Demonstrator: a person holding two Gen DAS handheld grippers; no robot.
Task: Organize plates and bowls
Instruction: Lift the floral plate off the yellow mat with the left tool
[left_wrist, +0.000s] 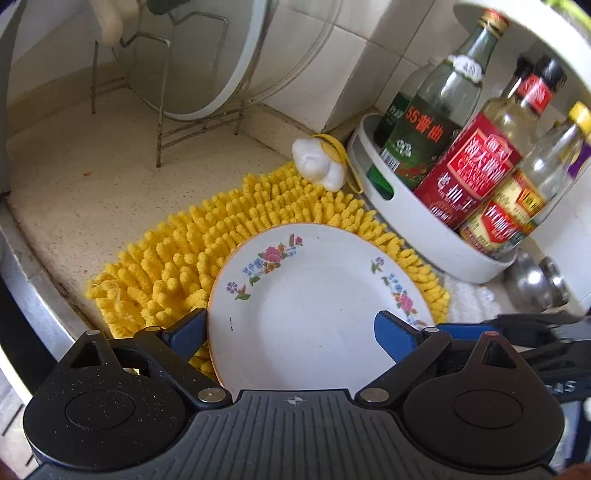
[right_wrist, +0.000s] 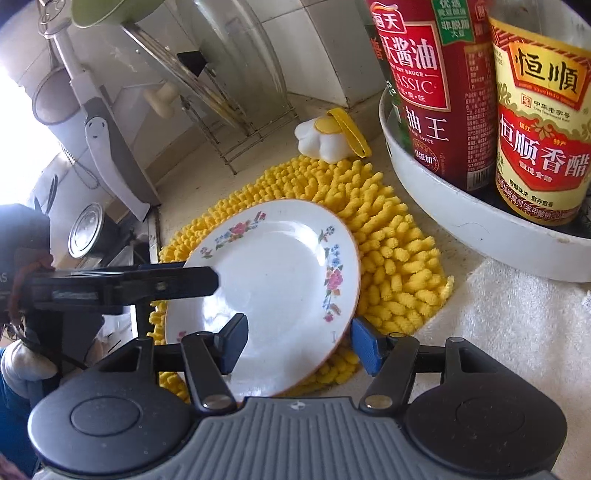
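A white plate with a flower pattern (left_wrist: 314, 295) lies on a yellow shaggy mat (left_wrist: 192, 251); it also shows in the right wrist view (right_wrist: 273, 273). My left gripper (left_wrist: 291, 332) is open, its blue fingers either side of the plate's near rim. My right gripper (right_wrist: 299, 347) is open too, one finger above the plate and one beside its right rim. The left gripper's black finger (right_wrist: 147, 282) reaches over the plate's left part in the right wrist view.
A wire rack (left_wrist: 184, 122) with large lids stands at the back by the tiled wall. A white tray (left_wrist: 417, 221) of sauce bottles (left_wrist: 465, 173) sits at the right. A white and yellow sponge (left_wrist: 317, 162) lies behind the mat. A white towel (right_wrist: 517, 332) lies at the right.
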